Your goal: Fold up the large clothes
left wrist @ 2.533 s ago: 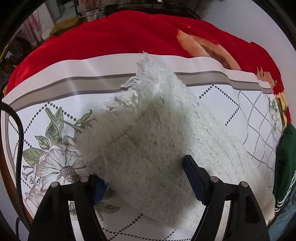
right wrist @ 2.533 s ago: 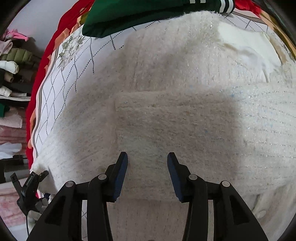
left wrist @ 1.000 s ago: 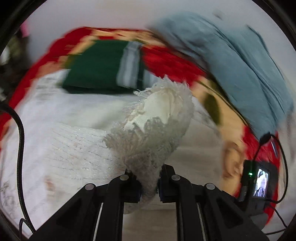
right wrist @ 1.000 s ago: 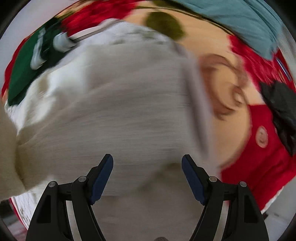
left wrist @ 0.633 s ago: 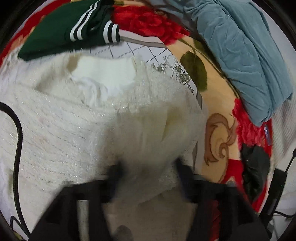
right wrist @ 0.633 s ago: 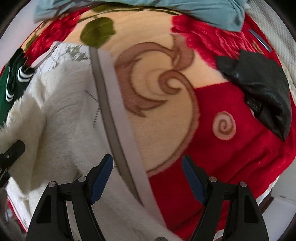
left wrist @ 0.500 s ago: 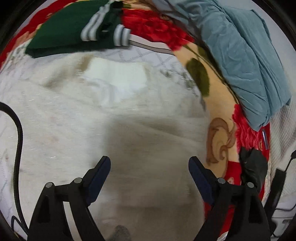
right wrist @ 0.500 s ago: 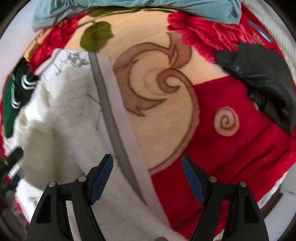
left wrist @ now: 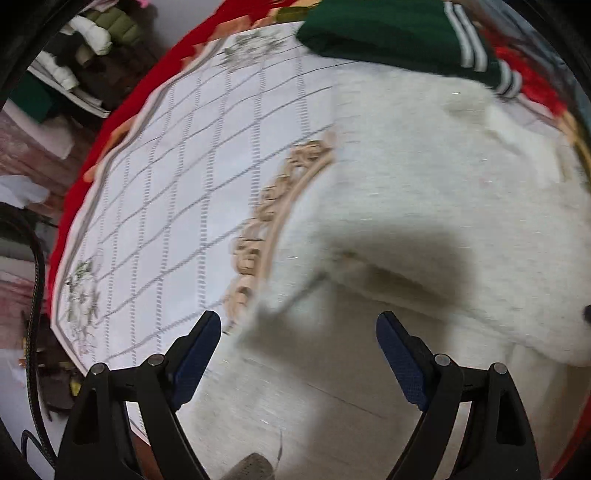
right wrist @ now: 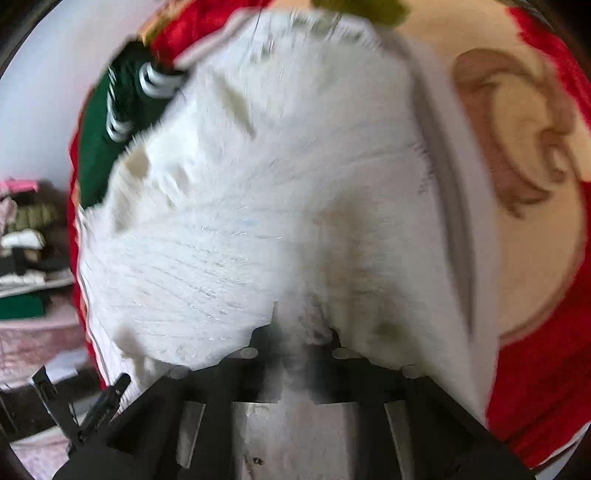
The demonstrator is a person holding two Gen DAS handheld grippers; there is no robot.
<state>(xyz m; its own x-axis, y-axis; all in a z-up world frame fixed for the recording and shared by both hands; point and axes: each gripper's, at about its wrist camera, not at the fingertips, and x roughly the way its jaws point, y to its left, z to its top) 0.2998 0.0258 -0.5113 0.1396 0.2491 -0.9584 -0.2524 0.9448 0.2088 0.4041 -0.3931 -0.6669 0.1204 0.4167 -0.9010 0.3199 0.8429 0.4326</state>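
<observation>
A fluffy white sweater [left wrist: 424, 206] lies folded on a white sheet [left wrist: 177, 184] with a grey grid and flower print. In the left wrist view my left gripper [left wrist: 298, 325] hovers open over the sweater's left edge, its blue pads apart with nothing pinched. The right wrist view shows the same sweater [right wrist: 258, 184] bunching toward my right gripper [right wrist: 299, 336], which is shut on a fold of its near edge. The picture is blurred there, and fabric hides the pads.
A folded dark green garment [left wrist: 388, 33] with white stripes lies past the sweater's far edge. A red and cream flowered blanket [right wrist: 535, 369] covers the bed to the right. Stacked clothes [left wrist: 92, 37] fill shelves at the left. A black cable [left wrist: 37, 266] hangs there.
My left gripper let go of the sweater's fringed end, opened wide and swung left over the sweater's edge and the sheet. My right gripper came onto the sweater and shut on it.
</observation>
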